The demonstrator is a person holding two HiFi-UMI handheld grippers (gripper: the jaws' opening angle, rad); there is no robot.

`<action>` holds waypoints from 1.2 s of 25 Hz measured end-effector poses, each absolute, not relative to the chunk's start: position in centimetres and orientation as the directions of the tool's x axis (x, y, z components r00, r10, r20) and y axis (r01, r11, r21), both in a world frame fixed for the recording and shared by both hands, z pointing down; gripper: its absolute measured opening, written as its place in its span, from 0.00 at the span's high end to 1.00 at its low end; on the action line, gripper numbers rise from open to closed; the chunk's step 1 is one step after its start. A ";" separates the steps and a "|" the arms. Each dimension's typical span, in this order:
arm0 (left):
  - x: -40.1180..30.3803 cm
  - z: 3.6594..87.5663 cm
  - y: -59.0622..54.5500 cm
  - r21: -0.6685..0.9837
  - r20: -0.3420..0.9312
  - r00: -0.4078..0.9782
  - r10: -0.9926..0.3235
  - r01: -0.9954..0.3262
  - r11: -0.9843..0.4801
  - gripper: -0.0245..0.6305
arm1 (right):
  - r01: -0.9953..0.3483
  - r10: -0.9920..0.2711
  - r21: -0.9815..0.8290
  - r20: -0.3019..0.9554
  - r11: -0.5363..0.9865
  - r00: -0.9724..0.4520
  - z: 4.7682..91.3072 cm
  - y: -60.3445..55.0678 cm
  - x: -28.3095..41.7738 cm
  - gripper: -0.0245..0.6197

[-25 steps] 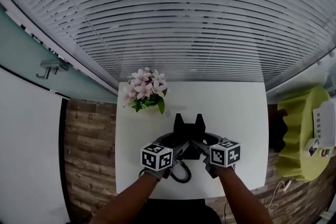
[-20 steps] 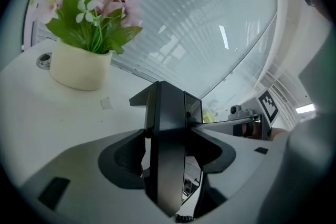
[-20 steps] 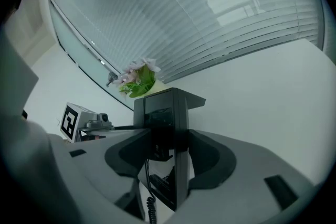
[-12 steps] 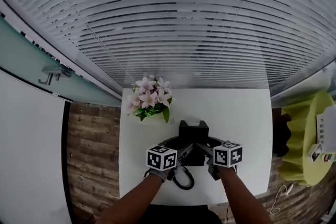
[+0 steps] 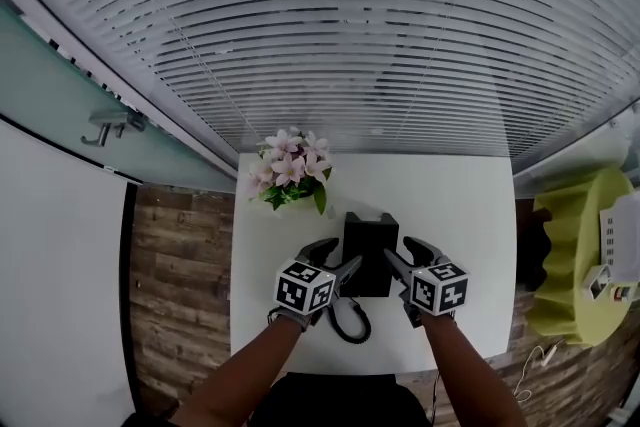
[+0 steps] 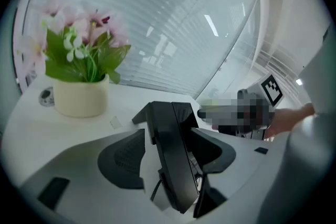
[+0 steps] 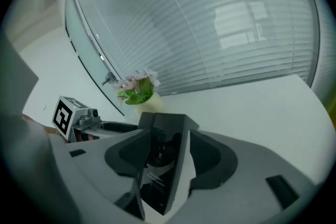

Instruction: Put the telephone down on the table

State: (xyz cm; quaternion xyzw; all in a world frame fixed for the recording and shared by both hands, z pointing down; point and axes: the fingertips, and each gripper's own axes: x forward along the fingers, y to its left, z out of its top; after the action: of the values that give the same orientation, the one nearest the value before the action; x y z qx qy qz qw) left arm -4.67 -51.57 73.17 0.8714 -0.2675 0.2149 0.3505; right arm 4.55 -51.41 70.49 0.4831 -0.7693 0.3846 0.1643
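Observation:
The black telephone (image 5: 369, 250) rests on the white table (image 5: 460, 205), standing still between my two grippers. My left gripper (image 5: 335, 257) straddles its left edge and my right gripper (image 5: 405, 253) its right edge. In the left gripper view the telephone (image 6: 173, 160) stands between the spread jaws, with a thin gap at the left pad (image 6: 123, 165). In the right gripper view the telephone (image 7: 163, 165) also lies between the jaws, with a sliver of table showing beside the right pad (image 7: 210, 160). Both grippers look open around it.
A pot of pink flowers (image 5: 288, 180) stands just behind and left of the telephone. The telephone's black cord (image 5: 347, 322) loops near the table's front edge. A green chair (image 5: 575, 255) sits to the right, wooden floor (image 5: 180, 295) to the left, and window blinds (image 5: 350, 45) behind.
The telephone was tilted up off the table a second ago; it has come down flat. Both grippers' jaws have spread and drawn back a little toward me.

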 end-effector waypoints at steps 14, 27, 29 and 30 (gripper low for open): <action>-4.4 47.6 -45.0 0.249 0.173 0.877 -0.449 -0.480 -0.841 0.72 | -0.780 -0.770 -0.132 0.125 0.612 -0.625 44.9 -45.4 -0.6 0.80; -5.2 40.1 -43.3 0.100 0.054 0.850 -0.524 -0.527 -0.844 0.95 | -0.756 -0.754 -0.079 0.059 0.650 -0.654 38.9 -42.1 -0.9 0.93; -5.4 39.9 -43.2 0.098 0.049 0.848 -0.528 -0.530 -0.842 0.95 | -0.756 -0.755 -0.078 0.048 0.650 -0.654 38.5 -42.1 -1.0 0.93; -5.4 39.8 -43.1 0.096 0.047 0.848 -0.527 -0.529 -0.843 0.95 | -0.756 -0.755 -0.078 0.043 0.650 -0.654 38.3 -42.0 -1.1 0.93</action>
State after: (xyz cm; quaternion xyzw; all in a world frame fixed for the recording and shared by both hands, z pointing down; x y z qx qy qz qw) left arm -5.42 -43.07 39.79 0.9599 -0.2752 0.0094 0.0528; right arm -1.12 -42.03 38.32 0.4159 -0.9083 0.0444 0.0036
